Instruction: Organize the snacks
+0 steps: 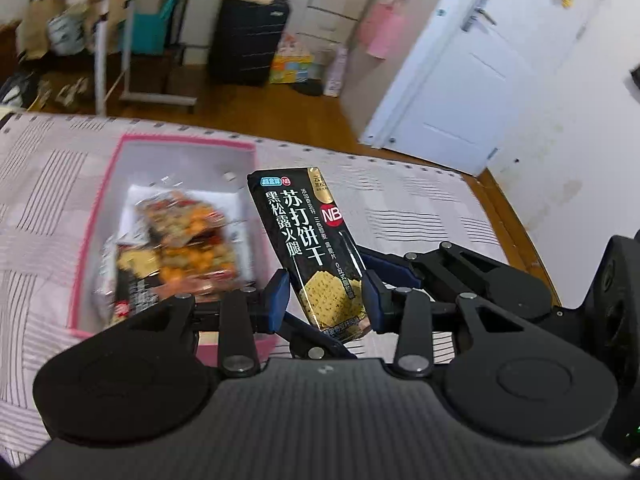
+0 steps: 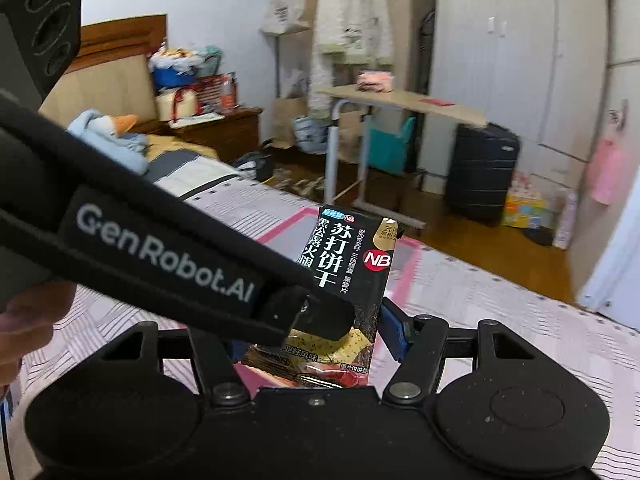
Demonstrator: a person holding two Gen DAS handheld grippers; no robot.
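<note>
Left wrist: one cracker packet (image 1: 316, 248) in tool (image 1: 326, 300).

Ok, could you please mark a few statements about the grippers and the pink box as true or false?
1. The left gripper is shut on a black cracker packet. True.
2. The pink box holds nothing. False: snack packets lie in it.
3. The pink box stands on the wooden floor. False: it rests on the striped bedspread.
4. The right gripper grips a second black packet. True.
</note>
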